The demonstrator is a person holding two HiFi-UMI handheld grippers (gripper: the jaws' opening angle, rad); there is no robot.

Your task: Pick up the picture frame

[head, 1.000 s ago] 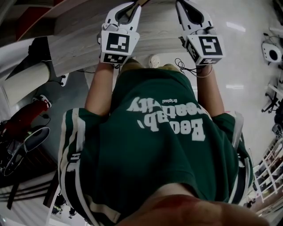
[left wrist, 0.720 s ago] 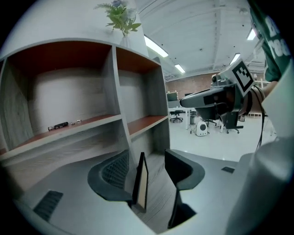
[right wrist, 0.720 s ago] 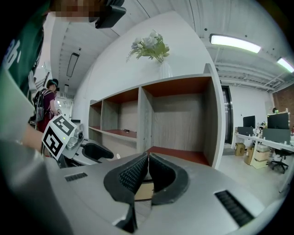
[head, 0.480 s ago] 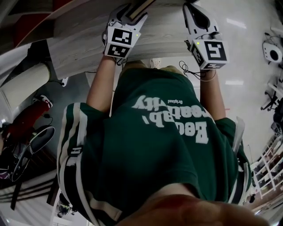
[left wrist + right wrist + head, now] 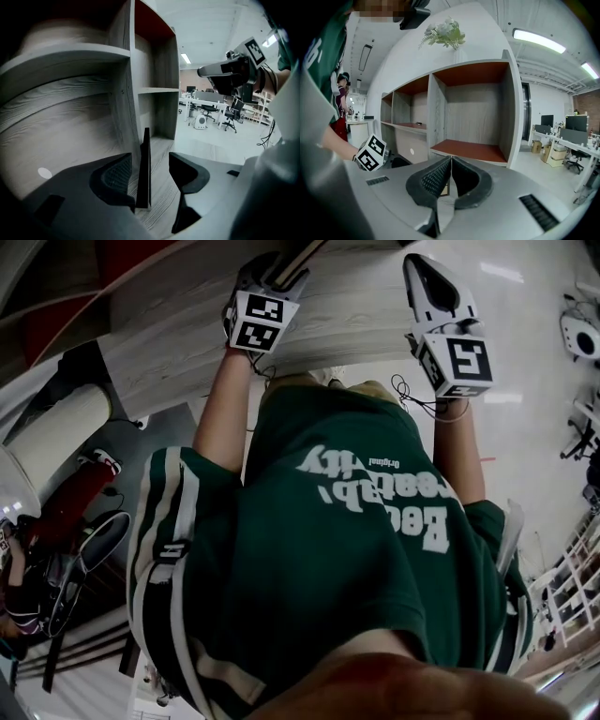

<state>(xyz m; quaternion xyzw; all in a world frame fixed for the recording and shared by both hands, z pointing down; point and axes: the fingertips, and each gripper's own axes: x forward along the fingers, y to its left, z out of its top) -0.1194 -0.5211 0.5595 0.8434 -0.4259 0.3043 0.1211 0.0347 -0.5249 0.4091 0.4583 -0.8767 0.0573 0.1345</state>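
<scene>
Left gripper (image 5: 151, 164): jaws just opened wide, picture frame (image 5: 143, 154) between them, ungripped (edge-on, standing on shelf (image 5: 160, 201)).
Right gripper (image 5: 450, 176): closed, empty.
Progress: grasp, lift remain.

Green T-shirt (image 5: 375, 549), white lettering (image 5: 375, 488), white-striped sleeves (image 5: 164, 521). Left gripper (image 5: 150, 176) and right gripper (image 5: 451, 168) grey, black ribbed pads (image 5: 112, 176), checkered marker cubes (image 5: 260, 321) behind jaws, black cable (image 5: 412, 395).

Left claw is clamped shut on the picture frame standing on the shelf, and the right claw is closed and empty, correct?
Not quite. The left claw is not clamped: its jaws have just been opening and stand apart, with the picture frame upright between them on the shelf, as the left gripper view shows. The right claw is closed and empty.
</scene>
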